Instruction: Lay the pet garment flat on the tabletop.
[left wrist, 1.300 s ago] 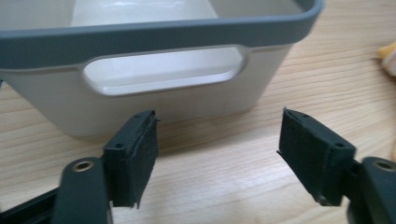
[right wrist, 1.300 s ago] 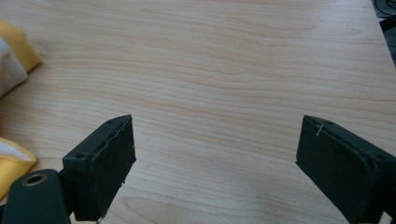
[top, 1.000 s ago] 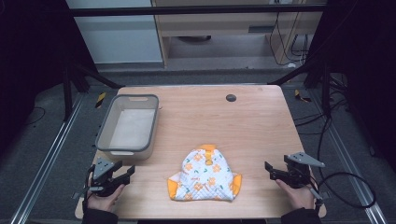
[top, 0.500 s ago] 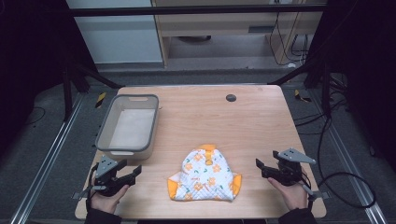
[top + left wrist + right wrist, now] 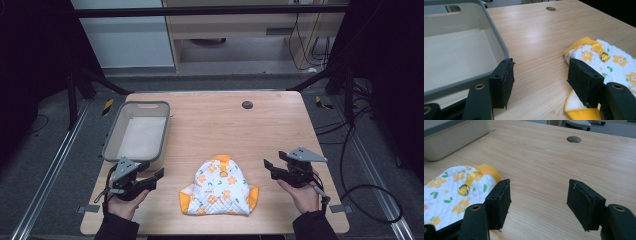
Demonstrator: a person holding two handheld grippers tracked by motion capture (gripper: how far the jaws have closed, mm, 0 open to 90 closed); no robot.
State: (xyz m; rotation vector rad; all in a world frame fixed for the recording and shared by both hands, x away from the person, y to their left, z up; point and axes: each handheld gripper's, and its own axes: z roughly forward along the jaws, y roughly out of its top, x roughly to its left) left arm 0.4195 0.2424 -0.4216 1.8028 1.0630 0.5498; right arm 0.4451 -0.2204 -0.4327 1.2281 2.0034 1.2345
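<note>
quilted white cloth [image 5: 219, 187] with orange flowers and orange trim lies flat near the front edge of the wooden counter [image 5: 220, 120], about midway between the two hands. a yellow ribbon with a small metal ring [image 5: 604, 56] sits at its far end. left claw [image 5: 150, 177] rests just left of the cloth, jaws wide apart and holding nothing. right claw [image 5: 270, 168] sits right of the cloth, also spread wide and holding nothing. grey bin [image 5: 157, 107] stands at the far left, just beyond the left claw. a round hole [image 5: 247, 104] marks the counter's far side.
</note>
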